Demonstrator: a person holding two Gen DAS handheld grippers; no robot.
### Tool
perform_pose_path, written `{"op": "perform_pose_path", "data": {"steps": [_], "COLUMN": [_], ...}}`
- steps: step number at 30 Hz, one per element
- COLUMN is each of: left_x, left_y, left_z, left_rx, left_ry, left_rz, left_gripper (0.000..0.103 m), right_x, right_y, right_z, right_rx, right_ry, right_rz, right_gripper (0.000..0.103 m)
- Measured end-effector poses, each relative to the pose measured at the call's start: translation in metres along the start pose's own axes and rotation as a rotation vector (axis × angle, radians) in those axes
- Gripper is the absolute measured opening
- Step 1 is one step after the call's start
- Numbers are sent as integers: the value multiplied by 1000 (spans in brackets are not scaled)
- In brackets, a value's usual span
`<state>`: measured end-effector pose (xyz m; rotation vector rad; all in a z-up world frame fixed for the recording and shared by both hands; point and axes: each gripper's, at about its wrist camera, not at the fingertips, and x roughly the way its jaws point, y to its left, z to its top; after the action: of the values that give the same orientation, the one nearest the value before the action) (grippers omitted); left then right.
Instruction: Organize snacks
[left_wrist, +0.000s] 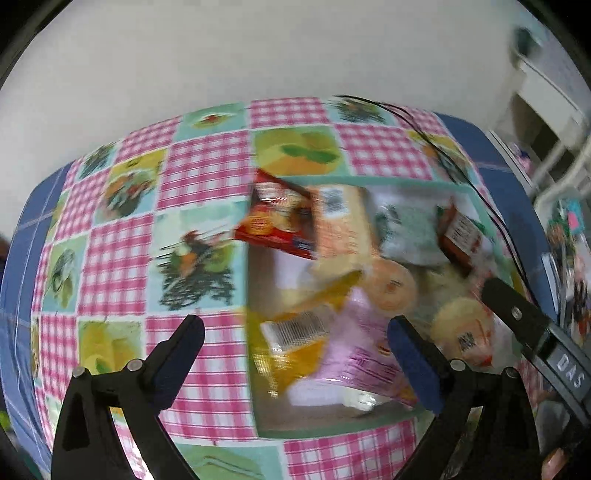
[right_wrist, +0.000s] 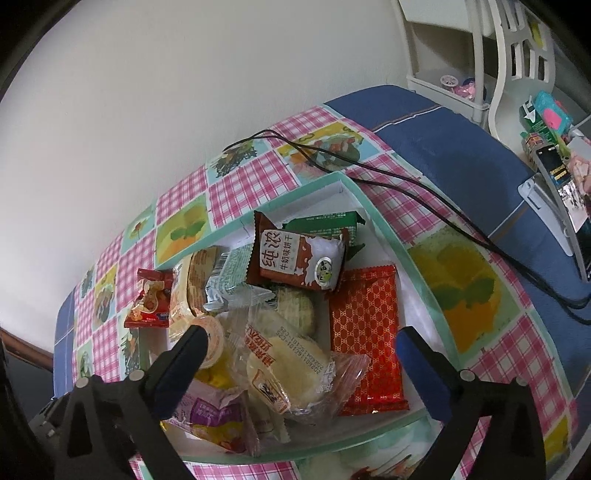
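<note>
Snacks piled loose in shallow box (right_wrist: 388, 236) at tabletop (right_wrist: 476, 302) centre. Right gripper (right_wrist: 303, 343) spread, empty, above clear-wrapped cake (right_wrist: 291, 373): light, soft, crinkly, slippery; pinch wrapper seam. Left gripper (left_wrist: 295, 332) spread, empty.

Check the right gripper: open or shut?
Open. The right gripper has its black fingers spread wide above the mint-rimmed snack box, holding nothing.

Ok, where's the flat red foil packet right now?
In the right wrist view the red foil packet lies flat inside the box, along its right wall, beside the clear-wrapped cake.
</note>
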<state>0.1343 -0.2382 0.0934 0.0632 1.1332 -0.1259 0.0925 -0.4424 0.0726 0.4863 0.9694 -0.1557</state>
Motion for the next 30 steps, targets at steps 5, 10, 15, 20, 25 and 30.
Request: {"op": "perform_pose_path", "data": {"steps": [5,10,15,20,25,30], "left_x": [-3,-4,-6,-12,-19,-35], "left_y": [25,37,44,51,58,66], "left_z": [1,2,-2,-10,-21,-36], "left_rx": [-81,-110,-108,-103,-81,-85], "left_ry": [-43,-73,-74,-99,-108,-124], "left_rz": [38,49,38,128,232,301], "left_gripper": [99,99,99,99,99,99], "right_x": [1,1,-2,-5,-11,-24], "right_y": [8,18,32,46,55,61], "right_z": [-2,-5,-10,-19,-32,-47], "right_rx": [-32,-78,-129,-181,-221,-244], "right_ry": [-7,-25,-35,-41,-37,-40], "right_rz": [-2,-16,-16,-34,-51,-49], "right_gripper": [103,103,103,103,103,103]}}
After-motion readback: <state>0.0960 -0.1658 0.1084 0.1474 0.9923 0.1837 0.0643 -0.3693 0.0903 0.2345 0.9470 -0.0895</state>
